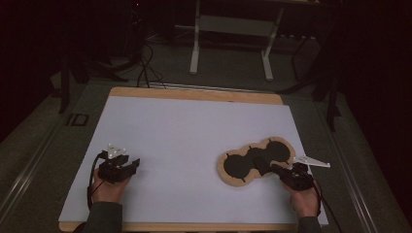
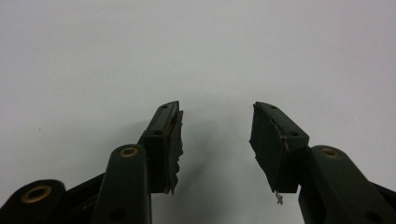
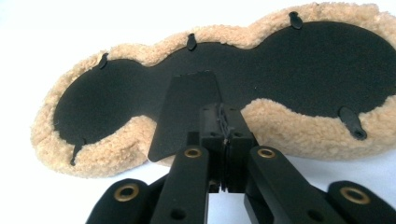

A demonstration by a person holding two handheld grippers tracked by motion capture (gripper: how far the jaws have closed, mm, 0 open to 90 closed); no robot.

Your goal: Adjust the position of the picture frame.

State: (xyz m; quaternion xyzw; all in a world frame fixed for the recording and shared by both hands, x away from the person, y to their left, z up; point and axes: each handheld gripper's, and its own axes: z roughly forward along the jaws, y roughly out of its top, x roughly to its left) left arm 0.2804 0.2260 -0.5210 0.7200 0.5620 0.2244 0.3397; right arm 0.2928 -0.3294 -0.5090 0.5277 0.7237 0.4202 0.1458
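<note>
**Right gripper closed at a fleece-edged pad**

The right gripper (image 3: 225,140) is seen at lower centre, jaws pressed together on a black flap (image 3: 184,116) of the fleece-edged pad (image 3: 280,126), which is spread across the upper frame on a white surface (image 3: 28,196).

High view looks forward and down over the whole white table sheet (image 1: 194,141), left gripper view sits close above bare sheet, right gripper view is near the tan fleece-edged black peanut-shaped pad (image 3: 299,126), which the high view (image 1: 255,162) shares.
</note>
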